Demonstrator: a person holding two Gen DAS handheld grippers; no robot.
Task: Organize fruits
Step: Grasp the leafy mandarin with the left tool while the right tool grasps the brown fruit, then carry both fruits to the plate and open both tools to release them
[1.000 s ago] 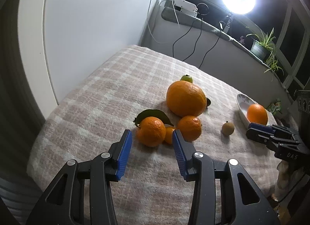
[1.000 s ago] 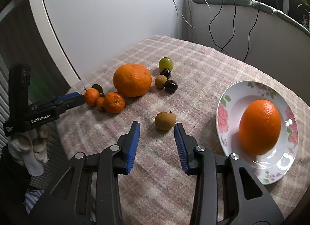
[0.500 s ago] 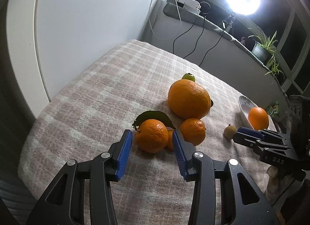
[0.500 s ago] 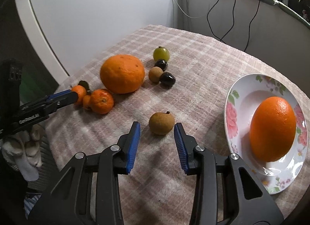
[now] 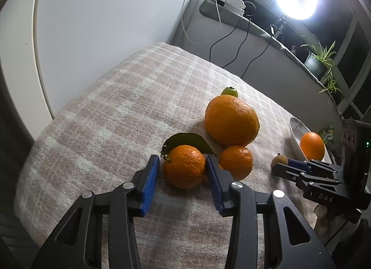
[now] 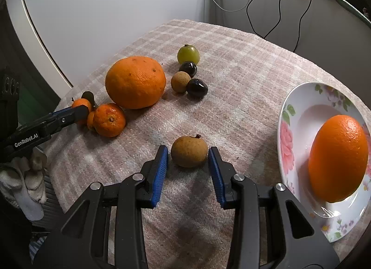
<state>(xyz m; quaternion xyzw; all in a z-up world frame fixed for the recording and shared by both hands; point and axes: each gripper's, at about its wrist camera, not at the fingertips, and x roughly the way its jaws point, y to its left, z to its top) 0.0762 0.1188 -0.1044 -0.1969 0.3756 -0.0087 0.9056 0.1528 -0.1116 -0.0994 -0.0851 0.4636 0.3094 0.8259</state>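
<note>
My left gripper (image 5: 183, 162) is open, its blue pads on either side of a small leafy mandarin (image 5: 184, 166) on the checked cloth. A second mandarin (image 5: 236, 161) and a big orange (image 5: 231, 120) lie just behind. My right gripper (image 6: 188, 150) is open around a brown longan (image 6: 189, 151). A flowered white plate (image 6: 299, 116) at right holds an orange (image 6: 337, 162). The left gripper also shows in the right wrist view (image 6: 76, 112), at the mandarins (image 6: 109, 123).
A green grape (image 6: 188, 54), two dark fruits (image 6: 197, 87) and another longan (image 6: 180, 81) lie behind the big orange (image 6: 135, 82). A white wall stands behind the table. Cables hang at the back. The cloth's front edge (image 5: 30, 171) is close.
Both grippers moved forward. The left now straddles the leafy mandarin and the right straddles the near longan. Both stay open.
</note>
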